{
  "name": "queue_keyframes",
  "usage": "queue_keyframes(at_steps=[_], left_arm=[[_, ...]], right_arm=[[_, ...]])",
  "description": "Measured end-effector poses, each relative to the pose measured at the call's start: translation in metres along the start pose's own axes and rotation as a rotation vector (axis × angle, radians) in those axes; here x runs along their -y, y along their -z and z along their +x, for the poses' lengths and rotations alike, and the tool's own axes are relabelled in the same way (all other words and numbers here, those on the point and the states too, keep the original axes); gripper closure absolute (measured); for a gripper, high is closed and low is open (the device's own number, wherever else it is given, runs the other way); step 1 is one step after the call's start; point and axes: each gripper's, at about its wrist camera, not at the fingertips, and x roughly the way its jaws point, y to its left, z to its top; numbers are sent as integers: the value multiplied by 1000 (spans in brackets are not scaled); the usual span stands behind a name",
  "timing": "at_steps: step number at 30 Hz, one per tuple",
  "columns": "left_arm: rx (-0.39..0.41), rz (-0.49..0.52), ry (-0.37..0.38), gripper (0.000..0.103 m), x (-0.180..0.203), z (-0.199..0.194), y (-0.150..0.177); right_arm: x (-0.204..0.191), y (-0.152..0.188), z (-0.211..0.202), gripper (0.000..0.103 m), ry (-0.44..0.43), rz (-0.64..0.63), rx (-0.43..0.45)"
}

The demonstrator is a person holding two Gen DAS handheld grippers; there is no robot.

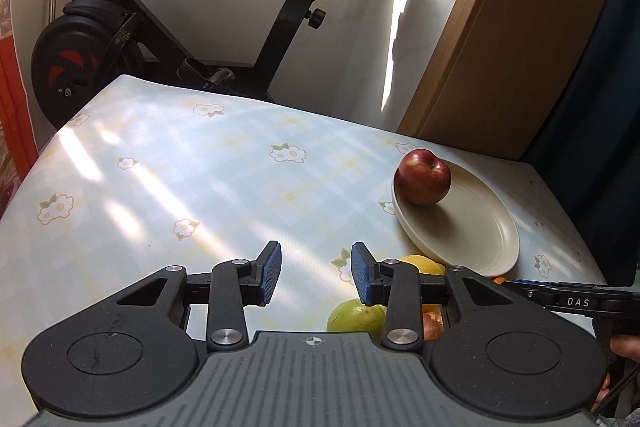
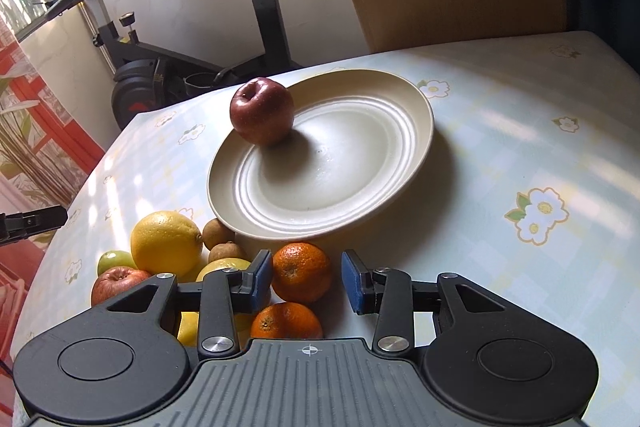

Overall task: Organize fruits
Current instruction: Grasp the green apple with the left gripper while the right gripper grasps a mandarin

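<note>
The left tool (image 1: pixel 316 277) hovers over the flowered tabletop (image 1: pixel 180 167) with its blue pads apart and nothing between them. In the right wrist view the loose fruit lies in a cluster at the plate's near-left edge: a green apple (image 2: pixel 115 259) and a red apple (image 2: pixel 116 283) at the far left, then a large yellow citrus (image 2: pixel 166 241) with 2 small brown round fruits (image 2: pixel 218 234) just beside it, then 2 oranges, the farther orange (image 2: pixel 302 271) and the nearer orange (image 2: pixel 286 321). The right tool (image 2: pixel 307 281) is also spread apart and holds nothing; the farther orange sits in the gap, close against the left pad (image 2: pixel 262 277) and off-centre.

Risks, as I judge them: closing from here would probably catch that orange on 1 side, so it could squirt out and knock its neighbours, which are packed touching and roll easily. The brown fruits sit right against the plate's rim and may be nudged under it.

The only container is the cream ribbed plate (image 2: pixel 360 195). It holds 1 dark red apple (image 2: pixel 262 111), resting on the far-left slope near the rim, where a bump to the plate could roll it off. The rest of the plate is bare.
</note>
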Motion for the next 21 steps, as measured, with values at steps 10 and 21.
queue_keyframes(at_steps=[10, 21], left_arm=[[-121, -22, 78, 61, -3, 16, 16], [-200, -144, 138, 50, -4, 40, 17]], right_arm=[[7, 0, 8, 67, -34, 92, -10], [2, 4, 0, 71, -8, 60, 14]])
